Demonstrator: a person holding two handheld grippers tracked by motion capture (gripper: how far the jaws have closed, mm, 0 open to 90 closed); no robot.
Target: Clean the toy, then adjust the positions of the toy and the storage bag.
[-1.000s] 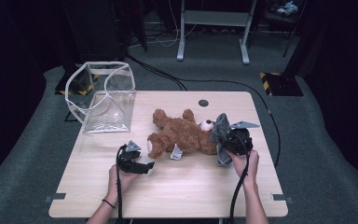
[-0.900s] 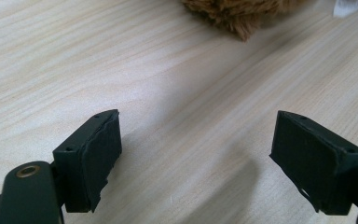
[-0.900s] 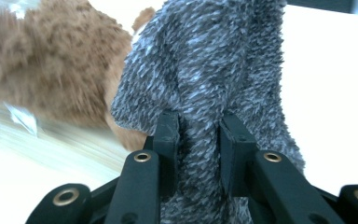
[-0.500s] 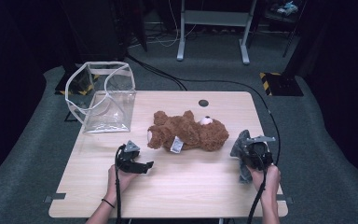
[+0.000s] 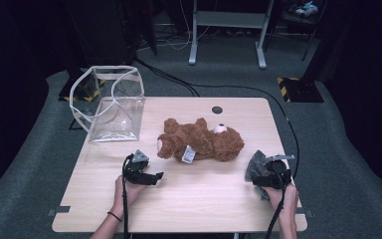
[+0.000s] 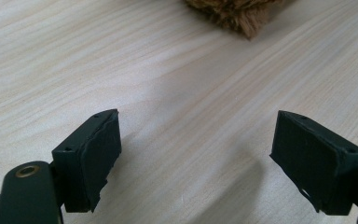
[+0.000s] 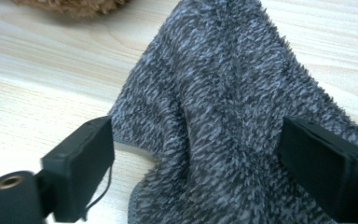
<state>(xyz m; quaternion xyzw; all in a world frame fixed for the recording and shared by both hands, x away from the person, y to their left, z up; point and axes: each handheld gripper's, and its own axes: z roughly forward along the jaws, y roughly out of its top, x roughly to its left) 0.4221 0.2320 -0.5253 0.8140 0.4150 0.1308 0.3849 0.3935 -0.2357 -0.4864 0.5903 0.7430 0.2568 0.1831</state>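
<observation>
Pale wood-grain table (image 5: 189, 204) bears fuzzy grey cloth (image 7: 223, 107), shaggy brown bear (image 5: 201, 142).

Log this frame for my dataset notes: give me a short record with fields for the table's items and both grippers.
Surface: wooden table
Teddy bear: brown, lying mid-table
Clear bag: far left corner, standing open
Grey cloth: bunched on the table between the right jaws
Left gripper: open over bare wood, near the bear
Right gripper: jaws just opened, pads off the cloth

Teddy bear (image 5: 201, 141) mid-table, bag (image 5: 110, 104) left, cloth (image 5: 256, 165) right.
</observation>
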